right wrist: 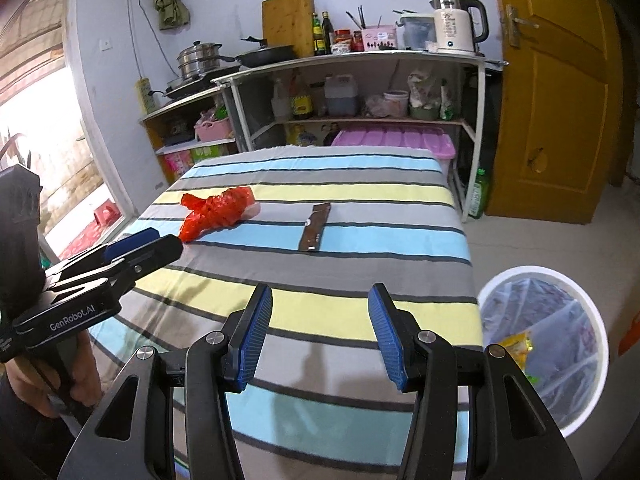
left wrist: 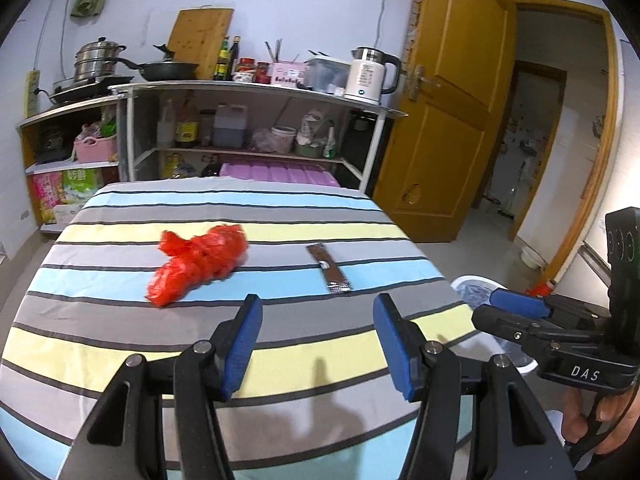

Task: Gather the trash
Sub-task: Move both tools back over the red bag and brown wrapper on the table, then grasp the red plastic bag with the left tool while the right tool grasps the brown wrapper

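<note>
A crumpled red plastic bag lies on the striped tablecloth, left of centre. To its right lies a flat brown wrapper strip. My left gripper hovers open over the near part of the table, nothing between its blue pads. My right gripper is open too and holds nothing; it also shows at the right edge of the left wrist view. The left gripper appears at the left of the right wrist view.
A white trash bin lined with a clear bag and holding a yellow wrapper stands on the floor by the table's right edge. Behind the table are shelves with pots, bottles and a kettle. A wooden door stands open at right.
</note>
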